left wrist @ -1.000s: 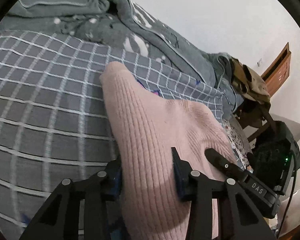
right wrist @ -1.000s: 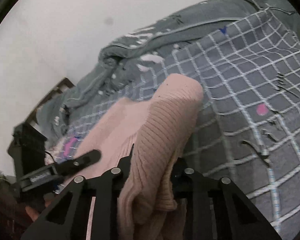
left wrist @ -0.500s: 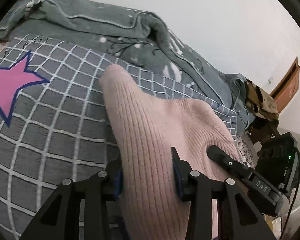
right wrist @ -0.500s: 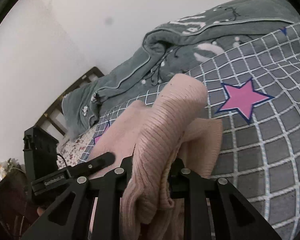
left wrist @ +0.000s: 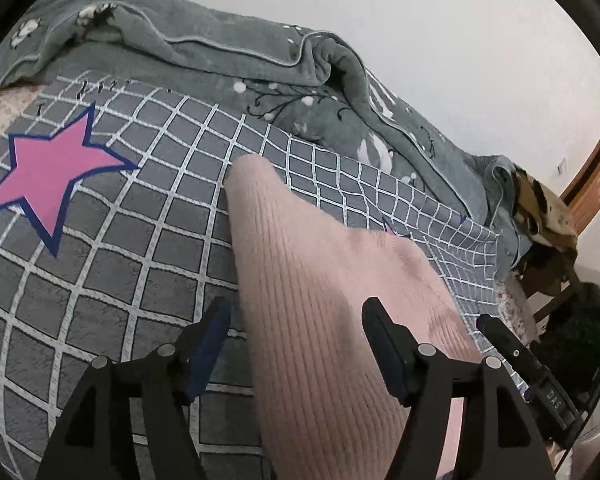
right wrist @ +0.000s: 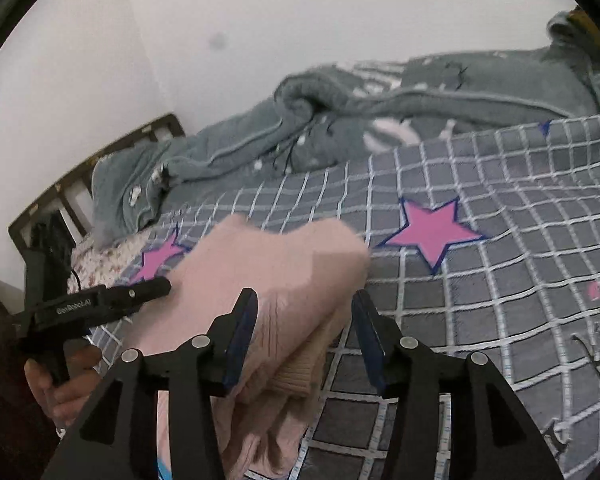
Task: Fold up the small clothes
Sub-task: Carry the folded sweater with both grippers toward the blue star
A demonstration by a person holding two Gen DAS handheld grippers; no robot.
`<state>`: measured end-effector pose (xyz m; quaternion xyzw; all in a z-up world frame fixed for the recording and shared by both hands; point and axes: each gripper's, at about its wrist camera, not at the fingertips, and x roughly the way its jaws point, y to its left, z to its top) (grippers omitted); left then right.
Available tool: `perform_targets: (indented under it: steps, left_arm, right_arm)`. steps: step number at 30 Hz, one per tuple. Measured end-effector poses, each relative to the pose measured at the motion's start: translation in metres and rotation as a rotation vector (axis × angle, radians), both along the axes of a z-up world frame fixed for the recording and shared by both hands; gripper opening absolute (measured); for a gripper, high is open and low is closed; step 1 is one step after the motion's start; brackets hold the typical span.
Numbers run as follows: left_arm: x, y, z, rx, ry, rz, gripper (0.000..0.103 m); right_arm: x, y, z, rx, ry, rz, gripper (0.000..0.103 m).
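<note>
Nearest the left wrist camera, the left tool stands with its jaws spread wide, one finger on each side of the pink ribbed sweater and neither pad pressing on it, so it grips nothing. The right tool is likewise parted, its blue-padded fingers straddling a bunched fold of the same sweater without clamping it; the knit looks blurred here. In the right wrist view the left tool shows again at the left edge, held in a bare hand, its tip resting near the sweater's far side. The sweater lies folded in a loose heap on the grey checked bedspread, which carries pink stars outlined in dark blue. Beyond it a grey-green blanket is crumpled along the white wall. In the right wrist view a dark slatted headboard sits at the far left, and in the left wrist view a wooden door stands far right.
</note>
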<state>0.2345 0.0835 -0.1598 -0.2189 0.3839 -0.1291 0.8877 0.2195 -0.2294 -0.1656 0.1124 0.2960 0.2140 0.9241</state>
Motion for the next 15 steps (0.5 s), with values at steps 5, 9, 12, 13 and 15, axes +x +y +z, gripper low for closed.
perform_targets:
  steps: [5, 9, 12, 13, 15]
  left_arm:
    - [0.001, -0.005, -0.002, 0.019, 0.009, 0.007, 0.067]
    - [0.0, -0.005, 0.001, 0.004, 0.003, 0.007, 0.066]
    - [-0.002, -0.004, 0.005, -0.013, -0.016, 0.005, 0.067]
    - [-0.003, -0.003, 0.006, -0.014, -0.025, 0.004, 0.067]
    - [-0.005, -0.003, 0.007, -0.008, -0.03, 0.004, 0.067]
  right_arm:
    - [0.003, 0.025, -0.007, -0.063, 0.033, 0.048, 0.034]
    - [0.003, 0.047, -0.02, -0.171, -0.003, 0.021, 0.013]
    - [-0.013, 0.027, 0.001, -0.009, -0.091, 0.078, 0.012]
    - [-0.014, 0.021, 0.005, 0.011, -0.1, 0.073, 0.012]
    - [-0.006, 0.017, -0.002, -0.049, -0.046, 0.018, 0.012]
